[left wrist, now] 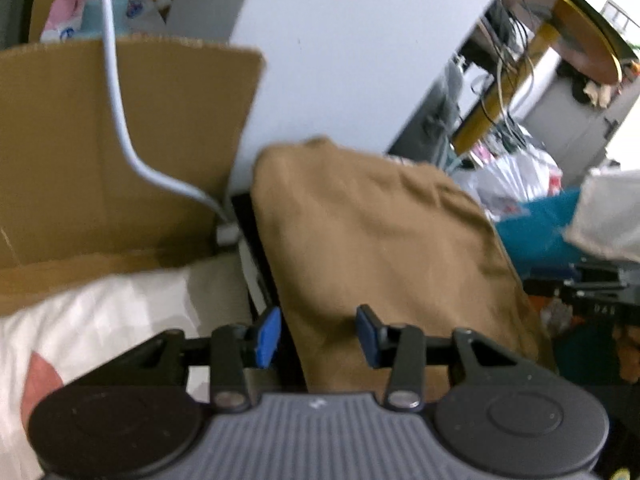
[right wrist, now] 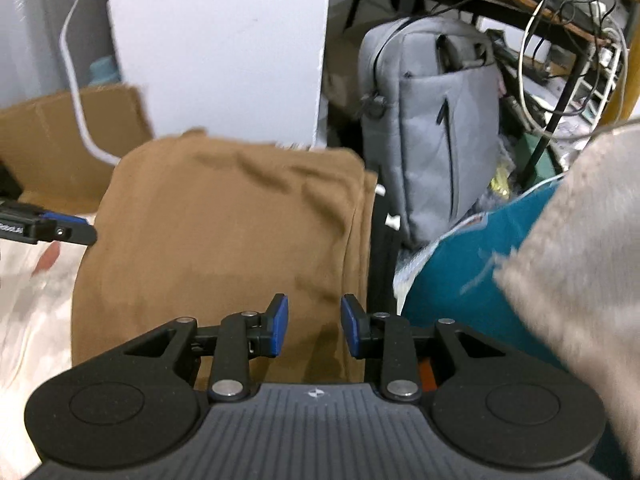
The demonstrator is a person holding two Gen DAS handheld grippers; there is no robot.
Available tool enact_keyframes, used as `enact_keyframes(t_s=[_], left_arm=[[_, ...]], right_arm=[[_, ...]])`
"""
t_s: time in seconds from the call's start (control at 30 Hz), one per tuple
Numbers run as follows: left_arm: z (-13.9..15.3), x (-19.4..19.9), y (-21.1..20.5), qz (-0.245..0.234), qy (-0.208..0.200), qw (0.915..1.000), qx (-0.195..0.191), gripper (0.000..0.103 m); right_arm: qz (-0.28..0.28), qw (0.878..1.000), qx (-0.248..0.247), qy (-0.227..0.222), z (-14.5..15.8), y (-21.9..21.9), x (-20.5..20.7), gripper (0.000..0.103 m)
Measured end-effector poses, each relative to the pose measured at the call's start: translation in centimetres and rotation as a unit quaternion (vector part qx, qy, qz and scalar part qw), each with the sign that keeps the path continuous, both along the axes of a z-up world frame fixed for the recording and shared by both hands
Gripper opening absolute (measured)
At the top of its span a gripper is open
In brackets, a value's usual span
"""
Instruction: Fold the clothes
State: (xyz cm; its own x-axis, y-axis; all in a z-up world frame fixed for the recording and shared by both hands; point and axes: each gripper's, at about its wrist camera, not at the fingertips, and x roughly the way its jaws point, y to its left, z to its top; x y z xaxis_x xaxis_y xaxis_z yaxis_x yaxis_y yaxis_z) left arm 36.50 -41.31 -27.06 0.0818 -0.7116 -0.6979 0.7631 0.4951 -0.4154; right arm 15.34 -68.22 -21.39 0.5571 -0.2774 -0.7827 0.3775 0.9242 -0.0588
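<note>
Cloth (right wrist: 224,248), brown and folded, lay on the white bedding (left wrist: 80,320), its far edge by the cardboard box (left wrist: 120,152) and grey bag (right wrist: 432,128). Left gripper (left wrist: 318,338) and right gripper (right wrist: 314,326) hovered over its near edge, jaws partly apart, gripping nothing.

One brown garment (right wrist: 224,240) lies folded on the bed. Two grippers show: the left gripper (left wrist: 318,336) and the right gripper (right wrist: 314,326), each with two blue pads. There is one cardboard box (left wrist: 120,152), one white cable (left wrist: 116,92), one grey bag (right wrist: 436,136), one teal cloth (right wrist: 468,280), one beige cloth (right wrist: 580,260), one white pillow (left wrist: 80,320) and one round gold-rimmed table (left wrist: 576,28). The plastic bags are too blurred to count.
</note>
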Motion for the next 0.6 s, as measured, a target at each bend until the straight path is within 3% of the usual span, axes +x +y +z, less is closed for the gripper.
enact_keyframes(t_s=[0.27,0.6], left_arm=[[-2.1,-1.8,1.9,-0.035,0.029,0.9989,0.010,0.044],[-5.3,-5.3,1.2,-0.088,0.055,0.9938,0.042,0.044]], right_arm=[[-0.007,0.999,0.012,0.033,-2.2,1.1,-3.1,0.033],[-0.029,0.997,0.028,0.058,-4.7,1.2,-5.9,0.033]])
